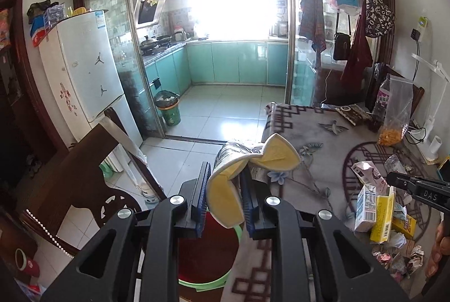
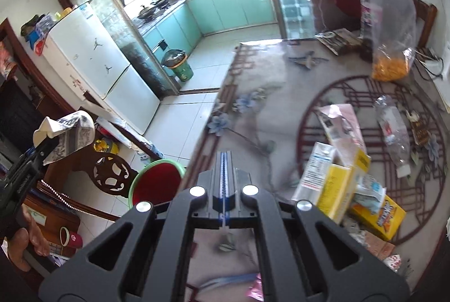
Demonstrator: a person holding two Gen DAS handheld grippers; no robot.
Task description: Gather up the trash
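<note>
The crushed paper cup (image 1: 244,175) is yellow inside with a white rim and black-and-white print outside. The bin (image 2: 157,183) has a green rim and a red liner. The tablecloth (image 1: 309,138) is grey with maroon lattice lines and blue flowers. The milk cartons (image 2: 332,175) are yellow and white. The fridge (image 1: 84,62) is white; the kitchen cabinets (image 1: 225,62) are turquoise.

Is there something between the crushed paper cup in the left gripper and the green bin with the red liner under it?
Nothing visible. The left gripper holds the crushed paper cup right above the green bin, which stands open on the floor beside the table edge. The space between cup and bin opening looks free.
</note>
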